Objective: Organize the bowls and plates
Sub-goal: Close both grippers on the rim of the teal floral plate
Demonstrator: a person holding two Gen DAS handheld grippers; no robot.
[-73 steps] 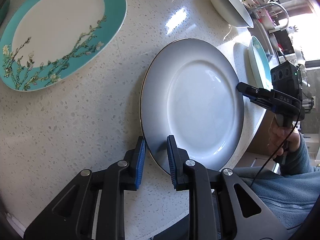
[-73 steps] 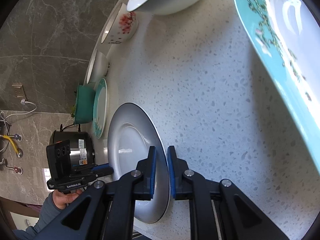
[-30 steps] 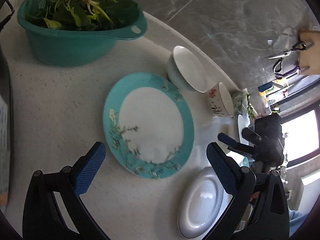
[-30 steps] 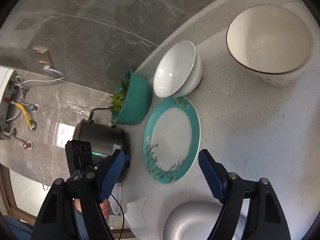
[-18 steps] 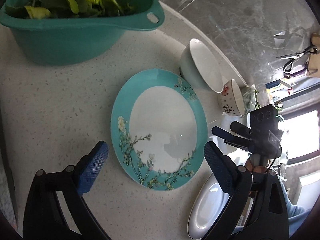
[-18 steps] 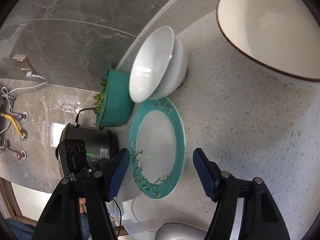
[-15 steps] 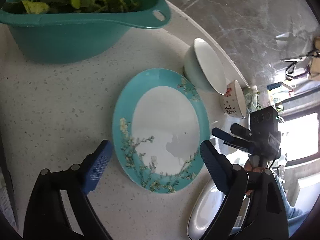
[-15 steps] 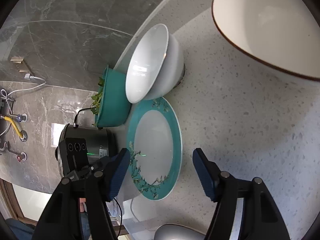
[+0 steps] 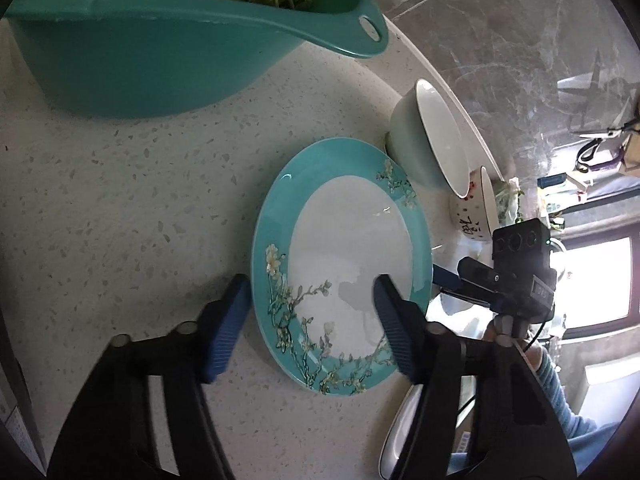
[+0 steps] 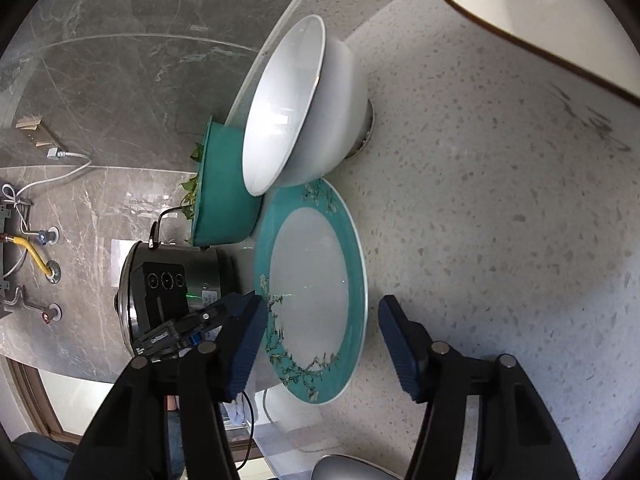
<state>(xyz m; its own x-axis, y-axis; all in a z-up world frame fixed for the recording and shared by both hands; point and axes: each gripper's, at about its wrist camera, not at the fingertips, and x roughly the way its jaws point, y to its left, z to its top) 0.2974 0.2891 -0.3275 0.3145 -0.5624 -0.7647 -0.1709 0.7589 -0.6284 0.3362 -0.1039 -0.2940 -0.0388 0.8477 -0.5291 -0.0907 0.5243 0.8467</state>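
The bench (image 9: 120,208) is white stone with small grey specks, and it has a curved back edge. Behind it stands a wall (image 9: 520,40) of shiny grey marble with pale lines. A bright window (image 9: 592,284) glows at the far side.

A teal plate (image 9: 340,264) with painted blossom twigs lies flat on the bench. Just beside it sits a white bowl (image 9: 424,140), and a bowl with red flowers (image 9: 476,212) is a little further on. A big teal tub (image 9: 160,48) full of green leaves stands near.

The left gripper (image 9: 312,300) and the right gripper (image 10: 320,320) each have one edge of the teal plate between their jaws. Both sets of jaws have just been closing, but are about half apart and not pressing on it yet.

A grey plate (image 9: 394,436) lies at the near edge of the bench. A steel pot (image 10: 176,276) stands past the tub.
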